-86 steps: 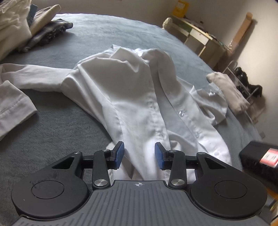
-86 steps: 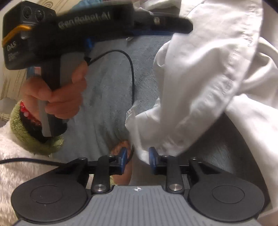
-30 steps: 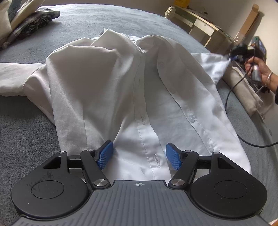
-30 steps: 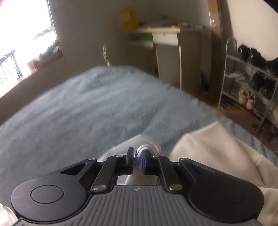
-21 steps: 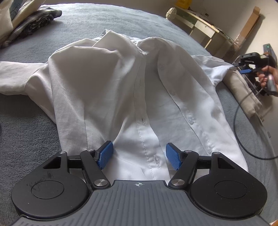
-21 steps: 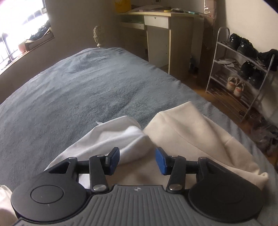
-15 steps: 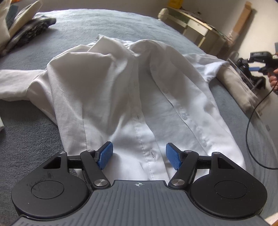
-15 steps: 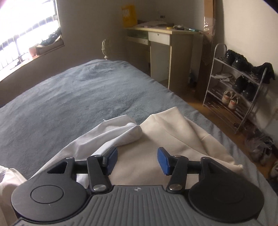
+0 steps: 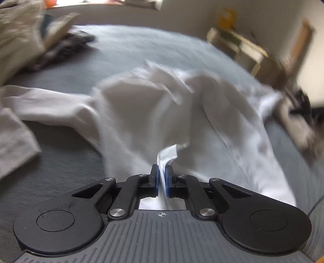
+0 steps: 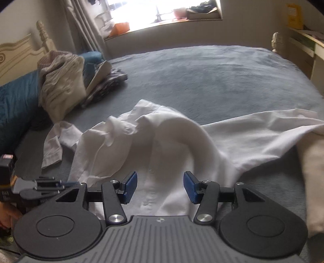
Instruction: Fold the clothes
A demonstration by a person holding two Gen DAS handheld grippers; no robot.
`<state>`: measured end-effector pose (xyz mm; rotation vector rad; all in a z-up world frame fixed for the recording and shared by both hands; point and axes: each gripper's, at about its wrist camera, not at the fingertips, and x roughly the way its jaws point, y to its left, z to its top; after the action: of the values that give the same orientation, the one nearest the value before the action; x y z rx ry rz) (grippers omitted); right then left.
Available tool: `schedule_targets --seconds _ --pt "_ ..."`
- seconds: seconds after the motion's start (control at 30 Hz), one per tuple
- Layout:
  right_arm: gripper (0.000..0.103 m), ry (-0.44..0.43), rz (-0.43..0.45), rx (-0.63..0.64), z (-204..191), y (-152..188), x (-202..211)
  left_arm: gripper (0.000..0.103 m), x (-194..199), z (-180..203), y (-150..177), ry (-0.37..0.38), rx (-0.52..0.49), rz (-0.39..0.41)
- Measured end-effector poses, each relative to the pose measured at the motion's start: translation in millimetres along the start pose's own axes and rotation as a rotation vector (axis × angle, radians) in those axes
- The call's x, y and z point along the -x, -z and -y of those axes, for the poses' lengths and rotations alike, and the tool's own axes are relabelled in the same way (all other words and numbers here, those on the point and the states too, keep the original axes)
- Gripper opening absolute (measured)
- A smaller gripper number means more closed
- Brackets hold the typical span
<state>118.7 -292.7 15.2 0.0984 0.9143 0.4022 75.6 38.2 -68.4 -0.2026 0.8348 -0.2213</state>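
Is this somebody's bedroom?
Most likely yes. There's a big bed with a grey cover, a carved headboard beside a window, and clothes piled near a white shirt.

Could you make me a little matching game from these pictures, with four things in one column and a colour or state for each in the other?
Things:
1. left gripper
2. right gripper
3. white shirt
4. bed cover

States:
A. blue-grey, spread under the clothes
B. open, fingers apart over the cloth
C. shut on a pinch of cloth
D. lying crumpled, sleeves spread out

Pairs: 1-C, 2-B, 3-D, 4-A
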Motion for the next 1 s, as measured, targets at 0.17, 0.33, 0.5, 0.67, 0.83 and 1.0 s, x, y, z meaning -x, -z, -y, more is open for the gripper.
schedule_targets --seconds 0.17,0.33,0.5,0.67,0.83,1.0 --pt "0.053 -0.017 -0.027 0.009 -16.3 0.9 -19.5 0.004 31.4 -68.0 -19.2 -0.213 0.229 0.127" --pt "0.053 0.008 -0.046 -0.018 -8.7 0.5 -33.1 0.019 36.7 -116.9 -14.5 -0.375 0.363 0.089" --pt "0.053 0.064 -0.047 0.032 -5.5 -4.0 -40.4 0.039 63.3 -122.5 -12.7 -0.433 0.378 0.171" --pt "0.053 0.065 -0.007 0.138 -18.8 -27.3 -58.4 0.061 52.8 -83.5 -45.9 -0.319 0.164 0.191" --pt "0.066 0.087 0.095 0.36 -52.3 -57.1 -92.5 0.077 -5.5 -12.8 -86.6 -0.152 -0.157 0.101" --pt "0.069 0.132 0.079 0.585 -75.8 -73.1 -143.8 0.077 -64.9 24.7 -116.6 -0.123 -0.268 0.067"
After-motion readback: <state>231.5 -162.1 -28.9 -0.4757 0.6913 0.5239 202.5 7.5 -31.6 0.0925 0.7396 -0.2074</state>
